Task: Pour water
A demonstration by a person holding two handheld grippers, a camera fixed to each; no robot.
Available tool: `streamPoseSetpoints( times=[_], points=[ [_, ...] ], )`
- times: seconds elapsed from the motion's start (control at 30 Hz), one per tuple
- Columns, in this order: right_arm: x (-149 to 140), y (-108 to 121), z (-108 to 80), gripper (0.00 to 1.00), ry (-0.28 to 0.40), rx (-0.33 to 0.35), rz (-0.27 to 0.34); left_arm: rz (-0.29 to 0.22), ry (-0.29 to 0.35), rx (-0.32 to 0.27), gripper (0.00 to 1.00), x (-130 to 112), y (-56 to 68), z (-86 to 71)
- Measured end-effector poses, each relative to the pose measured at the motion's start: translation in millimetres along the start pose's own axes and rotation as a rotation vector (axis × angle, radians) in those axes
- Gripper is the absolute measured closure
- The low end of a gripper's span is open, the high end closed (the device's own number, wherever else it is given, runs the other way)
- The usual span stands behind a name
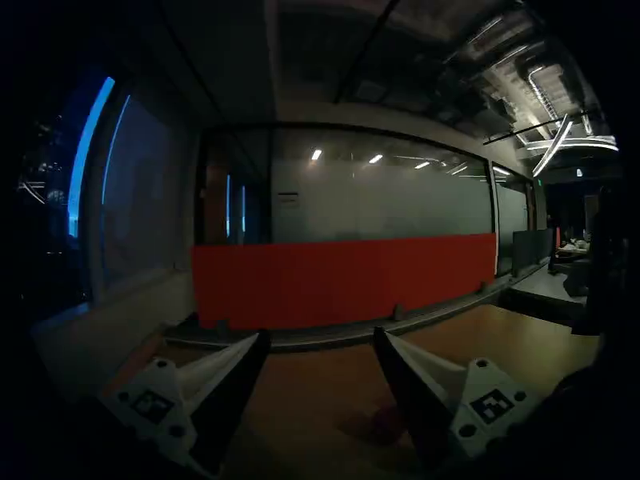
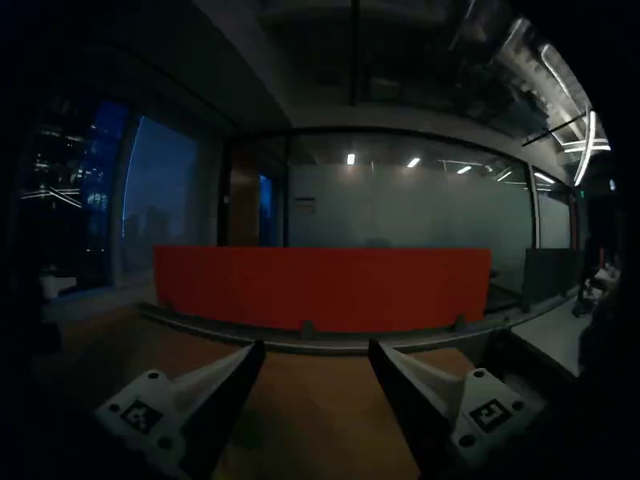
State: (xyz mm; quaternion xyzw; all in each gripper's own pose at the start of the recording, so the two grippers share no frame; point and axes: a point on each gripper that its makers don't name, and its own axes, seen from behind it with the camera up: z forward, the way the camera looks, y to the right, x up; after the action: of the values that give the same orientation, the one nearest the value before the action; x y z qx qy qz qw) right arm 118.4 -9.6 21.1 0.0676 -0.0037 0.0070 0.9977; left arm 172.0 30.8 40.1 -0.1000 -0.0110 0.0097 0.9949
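In the left gripper view my left gripper [image 1: 320, 340] stands open above a dim wooden desk [image 1: 320, 392], with nothing between its fingers. A small dark reddish object [image 1: 386, 422] lies on the desk low between the fingers; the light is too dim to tell what it is. In the right gripper view my right gripper [image 2: 316, 348] is also open and holds nothing, over the same kind of wooden desk [image 2: 320, 408]. A faint dark round shape [image 2: 248, 428] sits on the desk near the left finger.
A red divider panel [image 1: 344, 280] runs along the desk's far edge, also seen as the red panel [image 2: 320, 288]. Behind it is a frosted glass wall [image 1: 376, 192]. Dark windows [image 2: 152, 208] lie to the left. More desks [image 1: 560, 272] stand at the right.
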Motion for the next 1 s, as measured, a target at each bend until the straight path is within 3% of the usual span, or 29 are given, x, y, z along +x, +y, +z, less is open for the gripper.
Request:
streamPoseSetpoints(
  times=[0.37, 0.67, 1.0],
  points=[
    [-0.6, -28.6, -1.9, 0.0, -0.028, 0.167, -0.001, 0.002, -0.018, -0.178, 0.05, 8.7, 37.9, 1.7],
    [6.3, -63.0, -10.0, 0.0, -0.034, 0.342, 0.009, -0.011, -0.047, -0.326, 0.05, 4.9, 70.5, -2.5],
    [2.2, -73.8, -9.0, 0.0, -0.078, 0.41, -0.027, 0.018, -0.073, -0.411, 0.05, -5.5, 87.5, -6.3]
  ],
)
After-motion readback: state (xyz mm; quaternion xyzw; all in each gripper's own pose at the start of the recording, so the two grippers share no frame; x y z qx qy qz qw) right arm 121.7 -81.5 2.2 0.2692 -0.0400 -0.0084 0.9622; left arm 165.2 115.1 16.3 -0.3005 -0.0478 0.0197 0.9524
